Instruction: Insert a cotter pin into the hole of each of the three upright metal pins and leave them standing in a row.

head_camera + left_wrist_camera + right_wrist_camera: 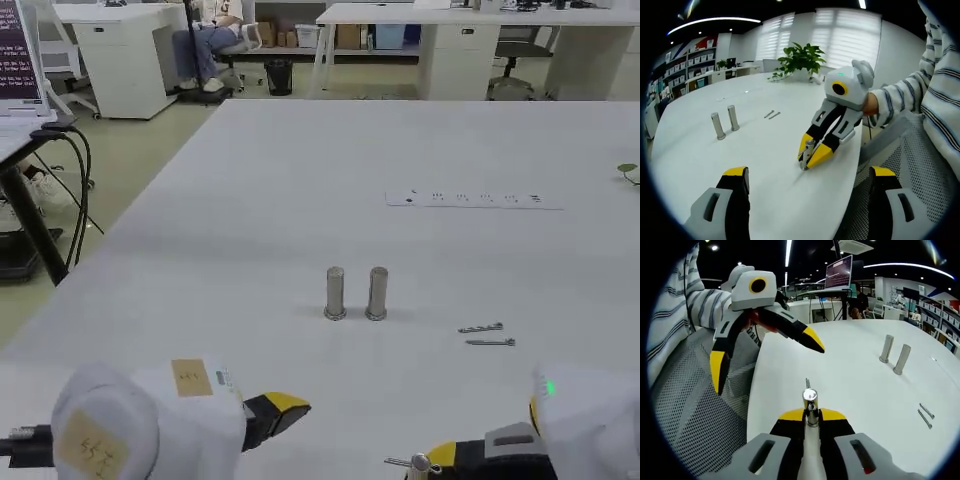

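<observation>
Two upright metal pins [335,293] [377,293] stand side by side mid-table, seen also in the left gripper view [717,125] [733,117] and the right gripper view [886,348] [901,359]. To their right lie two loose cotter pins [481,327] [491,342]. My right gripper [440,462] is shut on a third metal pin [810,404] near the table's front edge; a thin wire tip [807,383] sticks out past its head. My left gripper [282,410] hovers open at the front left, apart from that pin [809,151], with nothing between its fingers [735,174].
A white power strip [475,200] lies farther back on the white table [250,180]. A potted plant [800,55] stands at the table's far end. A laptop [840,272] sits on a stand to the left. A mesh chair [700,405] and a striped sleeve [935,100] are by the front edge.
</observation>
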### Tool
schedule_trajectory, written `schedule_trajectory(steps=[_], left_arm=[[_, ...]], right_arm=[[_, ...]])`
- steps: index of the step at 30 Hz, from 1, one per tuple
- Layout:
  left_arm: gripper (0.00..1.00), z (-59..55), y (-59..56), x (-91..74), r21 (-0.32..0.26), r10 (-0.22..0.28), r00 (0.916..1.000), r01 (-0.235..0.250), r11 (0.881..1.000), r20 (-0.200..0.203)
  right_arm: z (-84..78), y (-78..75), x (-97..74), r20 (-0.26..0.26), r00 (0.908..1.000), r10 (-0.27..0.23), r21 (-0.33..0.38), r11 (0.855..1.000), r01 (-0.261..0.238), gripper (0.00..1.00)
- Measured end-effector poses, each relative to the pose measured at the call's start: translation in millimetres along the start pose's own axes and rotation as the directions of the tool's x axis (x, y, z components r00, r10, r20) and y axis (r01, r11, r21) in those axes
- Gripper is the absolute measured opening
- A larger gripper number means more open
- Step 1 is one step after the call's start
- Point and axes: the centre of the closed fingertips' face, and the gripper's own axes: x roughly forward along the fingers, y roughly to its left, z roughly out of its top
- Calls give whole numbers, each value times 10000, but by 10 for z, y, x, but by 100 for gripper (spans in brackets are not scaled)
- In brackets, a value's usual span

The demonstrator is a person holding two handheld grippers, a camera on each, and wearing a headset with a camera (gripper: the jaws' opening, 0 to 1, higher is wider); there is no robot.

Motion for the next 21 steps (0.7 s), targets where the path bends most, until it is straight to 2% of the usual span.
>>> schedule_trajectory(steps=[5, 7, 8, 11, 17, 21], left_arm=[[99, 21, 6, 7, 12, 15, 10000, -15, 10000, 75], [99, 9, 28, 2, -19, 81, 10000, -81, 10000, 0], [99, -9, 38, -2, -33, 92, 9999, -92, 10000, -108], [99, -37, 64, -21, 72, 122, 9997, -120, 9999, -225], [99, -13, 127, -81, 74, 201, 9998, -200, 9998, -87], [99, 32, 199, -133, -13, 356, 9993, -356, 9994, 123]], right_arm=[[12, -14, 6, -176, 9998, 27, -95, 10000, -29, 4], [17, -17, 9, -284, 9996, 24, -88, 10000, -27, 4], [20, -33, 19, -349, 9993, -95, -271, 9996, 86, 4], [46, -73, 27, -447, 9986, -285, -211, 9994, 275, 4], [235, -195, 51, -230, 9985, -488, -304, 9984, 481, 4], [371, -302, 136, -268, 9981, -562, -584, 9968, 545, 4]])
